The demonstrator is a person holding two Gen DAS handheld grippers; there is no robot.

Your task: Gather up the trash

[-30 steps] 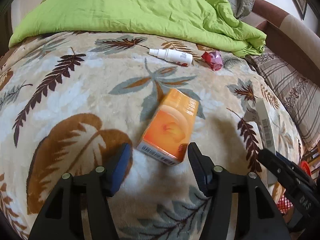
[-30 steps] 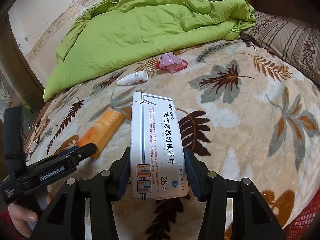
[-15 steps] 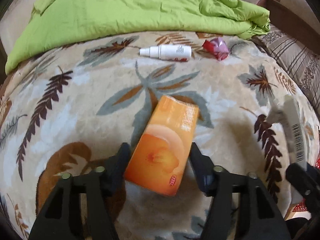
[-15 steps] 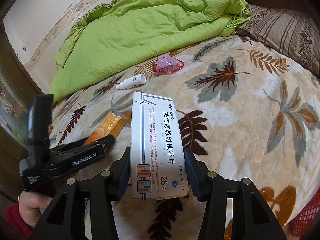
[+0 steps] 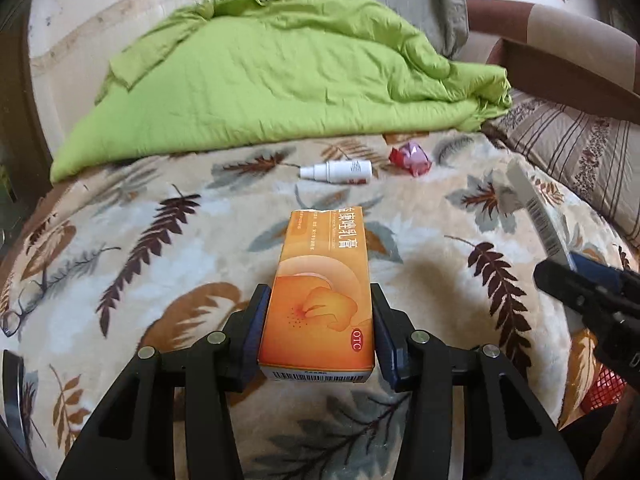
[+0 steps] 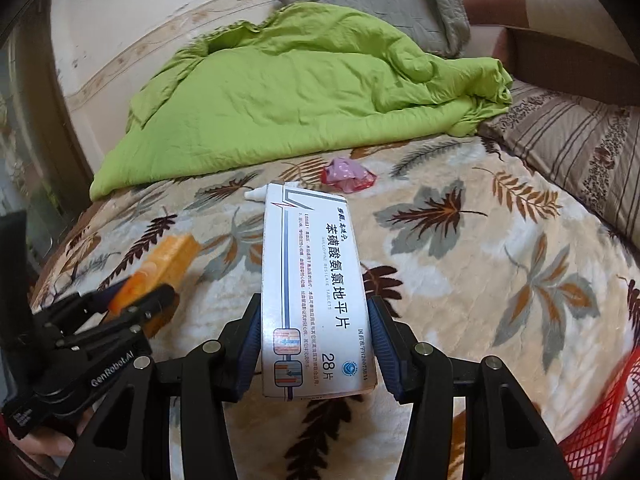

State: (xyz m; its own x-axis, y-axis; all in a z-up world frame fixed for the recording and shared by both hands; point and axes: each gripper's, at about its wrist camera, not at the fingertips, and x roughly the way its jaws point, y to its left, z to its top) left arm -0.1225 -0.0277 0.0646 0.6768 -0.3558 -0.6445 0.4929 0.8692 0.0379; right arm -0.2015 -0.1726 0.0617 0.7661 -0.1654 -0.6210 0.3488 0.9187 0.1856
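My left gripper (image 5: 318, 320) is shut on an orange medicine box (image 5: 320, 292), holding it by its long sides just above the leaf-patterned blanket (image 5: 160, 264). My right gripper (image 6: 314, 328) is shut on a white and blue tablet box (image 6: 316, 280). From the right wrist, the orange box (image 6: 164, 268) and the left gripper (image 6: 132, 312) show at the lower left. The white box (image 5: 532, 208) appears edge-on at the right of the left wrist view. A white spray bottle (image 5: 336, 171) and a crumpled pink-red wrapper (image 5: 412, 157) lie further back on the blanket.
A rumpled green quilt (image 6: 300, 92) covers the back of the bed, with a grey pillow (image 6: 384, 4) behind it. A striped pillow (image 6: 580, 152) lies at the right. A red mesh basket (image 6: 600, 420) stands at the bed's near right edge. Eyeglasses (image 5: 16, 312) rest at the far left.
My left gripper moved forward around the orange box, shut on it and raised it off the blanket. My right gripper kept hold of the white box.
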